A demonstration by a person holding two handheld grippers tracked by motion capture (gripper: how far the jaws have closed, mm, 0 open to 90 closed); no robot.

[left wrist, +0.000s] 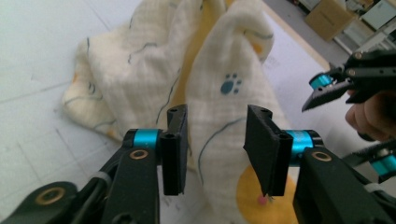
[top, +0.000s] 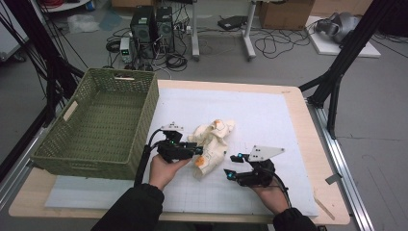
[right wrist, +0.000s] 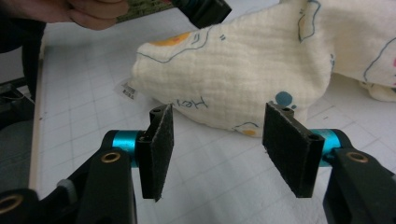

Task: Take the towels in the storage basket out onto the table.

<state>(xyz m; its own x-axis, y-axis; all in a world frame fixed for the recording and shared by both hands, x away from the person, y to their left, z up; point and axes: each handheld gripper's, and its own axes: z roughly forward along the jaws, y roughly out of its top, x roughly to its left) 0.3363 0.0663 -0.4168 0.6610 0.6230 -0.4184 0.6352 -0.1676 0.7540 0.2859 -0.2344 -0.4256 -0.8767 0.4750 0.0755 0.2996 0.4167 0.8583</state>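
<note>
A crumpled cream muslin cloth [top: 211, 144] with orange patches and blue paw prints lies on the white mat. My left gripper [top: 197, 151] is at the cloth's left side. In the left gripper view its jaws [left wrist: 217, 135] stand open astride a fold of the cloth [left wrist: 224, 70], and the pads do not visibly press on it. My right gripper [top: 228, 173] sits just below and right of the cloth. In the right gripper view it [right wrist: 217, 140] is open with bare mat between the pads, and the cloth's near end [right wrist: 243, 70] lies a little ahead.
A green woven basket [top: 149, 115] stands on the table's left, close beside my left hand. The white gridded mat [top: 269, 120] covers the wooden table, with free room to the right and behind the cloth. A small label [right wrist: 125, 88] sticks out of the cloth's end.
</note>
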